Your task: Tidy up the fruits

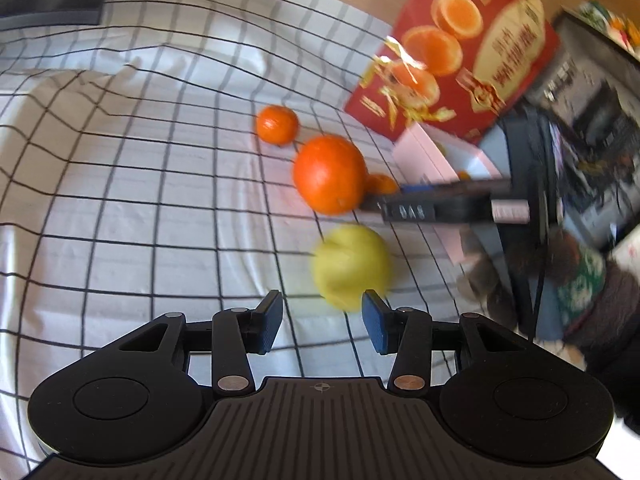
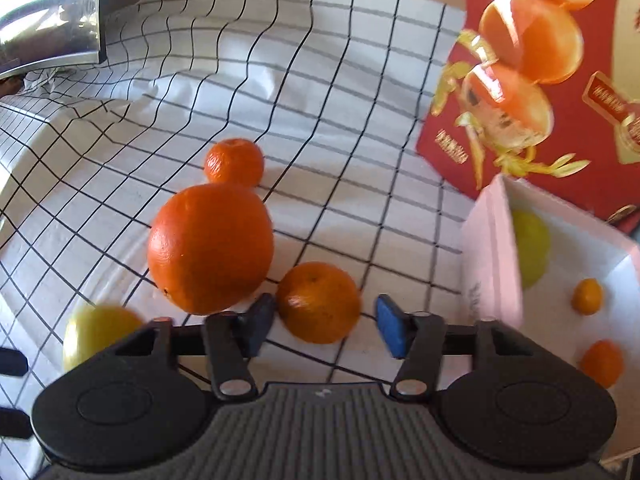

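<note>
Oranges are lying three in number on the checked cloth (image 1: 140,200) in the left wrist view: a big orange (image 1: 329,174), a small one (image 1: 277,124) behind, another (image 1: 380,184) half hidden, while the yellow fruit (image 1: 351,266) is sitting just ahead of the left tool (image 1: 322,320), its jaws standing apart and empty. In the right wrist view the right tool (image 2: 326,326) is gaping apart around a mid-sized orange (image 2: 319,302), with the pink box (image 2: 492,264) to the right holding one green fruit (image 2: 530,248) and two small oranges (image 2: 587,296), the red carton (image 2: 560,80) standing behind.

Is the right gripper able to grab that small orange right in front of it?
Probably yes. The right gripper is open, and the small orange sits on the cloth between its fingers, with nothing in the way.
</note>
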A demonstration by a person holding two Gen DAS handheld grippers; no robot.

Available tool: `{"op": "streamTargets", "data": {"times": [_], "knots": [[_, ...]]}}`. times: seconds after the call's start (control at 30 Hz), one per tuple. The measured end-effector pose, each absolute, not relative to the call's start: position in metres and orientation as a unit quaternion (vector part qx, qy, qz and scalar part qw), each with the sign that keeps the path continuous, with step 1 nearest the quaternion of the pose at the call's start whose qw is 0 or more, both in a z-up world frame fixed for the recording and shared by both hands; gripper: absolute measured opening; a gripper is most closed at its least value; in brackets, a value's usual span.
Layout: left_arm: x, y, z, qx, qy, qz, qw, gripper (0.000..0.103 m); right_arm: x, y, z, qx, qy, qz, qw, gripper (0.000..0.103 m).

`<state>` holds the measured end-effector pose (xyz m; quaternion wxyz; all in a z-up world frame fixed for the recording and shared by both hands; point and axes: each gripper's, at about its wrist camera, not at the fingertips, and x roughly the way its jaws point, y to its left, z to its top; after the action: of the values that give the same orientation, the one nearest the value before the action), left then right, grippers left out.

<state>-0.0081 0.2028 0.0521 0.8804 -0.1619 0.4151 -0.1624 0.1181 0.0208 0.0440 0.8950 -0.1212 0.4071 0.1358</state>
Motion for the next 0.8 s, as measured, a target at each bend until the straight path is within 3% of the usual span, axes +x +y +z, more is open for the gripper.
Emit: {"op": "streamTargets", "data": {"times": [0.2,0.57,0.8], "knots": [[0.005,0.196,0.058,-0.165,0.405,-0.174,0.883,0.048,0.085,0.02,0.05,-0.098,0.409,0.147,0.895,0.047],[0.024,0.141,0.066,-0.069,0.395,-0.208,0.892,0.051,-0.019,-0.025,0.041,-0.064,0.413,0.095,0.904,0.048],[0.02,0.123,0.067,-0.061,0.401,-0.248,0.88,0.051,-0.029,-0.026,0.038,-0.043,0.406,0.085,0.909,0.048]]}}
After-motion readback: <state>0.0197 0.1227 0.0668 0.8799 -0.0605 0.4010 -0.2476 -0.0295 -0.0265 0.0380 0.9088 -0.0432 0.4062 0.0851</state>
